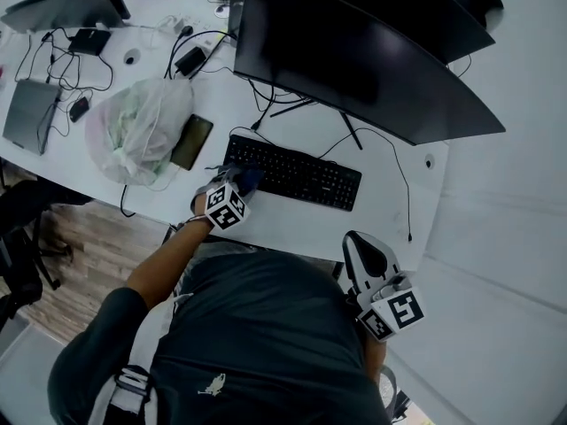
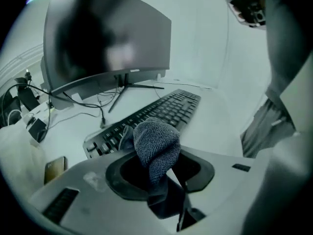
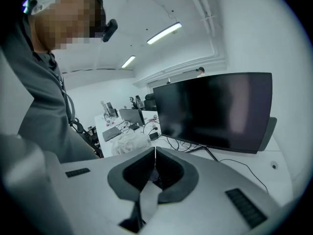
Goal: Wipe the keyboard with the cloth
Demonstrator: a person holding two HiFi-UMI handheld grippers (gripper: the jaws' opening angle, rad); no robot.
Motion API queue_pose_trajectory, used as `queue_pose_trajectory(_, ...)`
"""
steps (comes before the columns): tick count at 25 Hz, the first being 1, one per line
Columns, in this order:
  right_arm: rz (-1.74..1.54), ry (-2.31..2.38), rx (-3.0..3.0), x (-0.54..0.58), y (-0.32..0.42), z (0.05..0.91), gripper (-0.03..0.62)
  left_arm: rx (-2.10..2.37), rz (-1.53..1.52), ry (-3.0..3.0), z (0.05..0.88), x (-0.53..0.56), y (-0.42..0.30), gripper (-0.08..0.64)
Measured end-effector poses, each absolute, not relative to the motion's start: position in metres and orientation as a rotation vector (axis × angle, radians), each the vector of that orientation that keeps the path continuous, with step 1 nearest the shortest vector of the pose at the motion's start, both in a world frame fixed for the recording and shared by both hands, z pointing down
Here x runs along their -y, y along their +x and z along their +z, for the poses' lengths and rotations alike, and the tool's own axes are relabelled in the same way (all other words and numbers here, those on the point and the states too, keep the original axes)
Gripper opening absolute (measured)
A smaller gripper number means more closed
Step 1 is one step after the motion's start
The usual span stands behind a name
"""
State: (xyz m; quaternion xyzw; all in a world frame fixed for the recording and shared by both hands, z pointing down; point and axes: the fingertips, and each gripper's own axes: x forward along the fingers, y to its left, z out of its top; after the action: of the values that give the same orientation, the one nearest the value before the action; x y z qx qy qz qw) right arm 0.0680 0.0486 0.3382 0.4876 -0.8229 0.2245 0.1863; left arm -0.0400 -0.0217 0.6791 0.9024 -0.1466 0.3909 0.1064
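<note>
A black keyboard [image 1: 292, 173] lies on the white desk [image 1: 390, 211] in front of a large dark monitor [image 1: 354, 56]. My left gripper [image 1: 237, 184] hovers at the keyboard's left end, shut on a blue-grey cloth [image 2: 155, 147] that bulges out between its jaws. In the left gripper view the keyboard [image 2: 151, 114] stretches away just beyond the cloth. My right gripper [image 1: 370, 257] is held back near my body, off the desk's front edge, with its jaws shut on nothing [image 3: 154, 151].
A bulging plastic bag [image 1: 142, 127] and a dark phone [image 1: 192, 142] sit left of the keyboard. Cables, a power brick [image 1: 190, 60] and a laptop [image 1: 31, 113] crowd the desk's far left. The monitor stand [image 1: 350, 131] stands behind the keyboard. A keyboard cable [image 1: 399, 180] runs right.
</note>
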Motion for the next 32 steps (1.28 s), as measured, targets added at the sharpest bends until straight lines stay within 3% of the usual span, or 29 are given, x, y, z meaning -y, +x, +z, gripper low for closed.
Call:
queue_pose_trajectory(4,0.656,1.384,2.308,-0.048,0.069,0.342,0.011,0.316,1.194,2.666,0.678,-0.016,-0.045,0.129)
queue_pose_trajectory(12,0.646,1.344,2.324,-0.044,0.057,0.344,0.011,0.406,1.171,2.742,0.663,0.093,0.004,0.129)
queue_pose_trajectory(20,0.669,1.398,2.3,-0.044,0.076,0.344,0.011,0.183,1.22,2.677,0.68,-0.029,-0.021,0.124)
queue_pose_trajectory(28,0.66,1.349,2.313,-0.04,0.067,0.345,0.011,0.376,1.157,2.764,0.654,0.087,0.023,0.124)
queue_pose_trajectory(32,0.662,1.384,2.293,-0.044,0.076,0.344,0.011,0.295,1.188,2.707,0.672,0.042,0.008,0.123)
